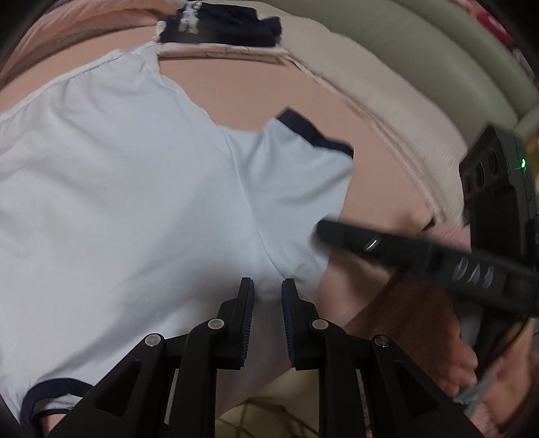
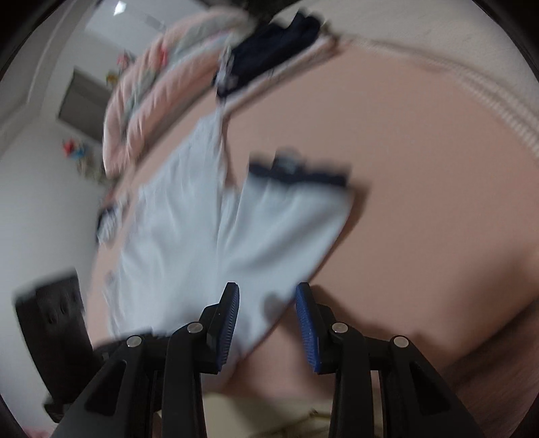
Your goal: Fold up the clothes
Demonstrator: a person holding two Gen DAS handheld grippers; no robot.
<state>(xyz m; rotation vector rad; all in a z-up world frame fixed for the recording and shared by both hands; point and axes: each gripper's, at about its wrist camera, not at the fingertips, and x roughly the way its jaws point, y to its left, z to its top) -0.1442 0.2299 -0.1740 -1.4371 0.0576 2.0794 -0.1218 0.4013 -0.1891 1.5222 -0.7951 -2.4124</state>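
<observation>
Your left tool (image 1: pixel 267 286) pinches the pale blue shirt (image 1: pixel 134 202), spread on the bed (image 1: pixel 387 175) ahead. Your right tool (image 2: pixel 267 293) stands spread over the sleeve (image 2: pixel 286 215), seemingly not gripping; blur hides contact. Lift now and the sleeve stays, skewing the fold.

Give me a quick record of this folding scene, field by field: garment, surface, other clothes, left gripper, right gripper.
garment: light blue T-shirt with navy trim, spread flat
surface: pink bed sheet
other clothes: dark folded stack at the far edge
left gripper: jaws narrowly apart over the shoulder seam, grip unclear
right gripper: open, jaws astride the sleeve edge, not pressing
</observation>
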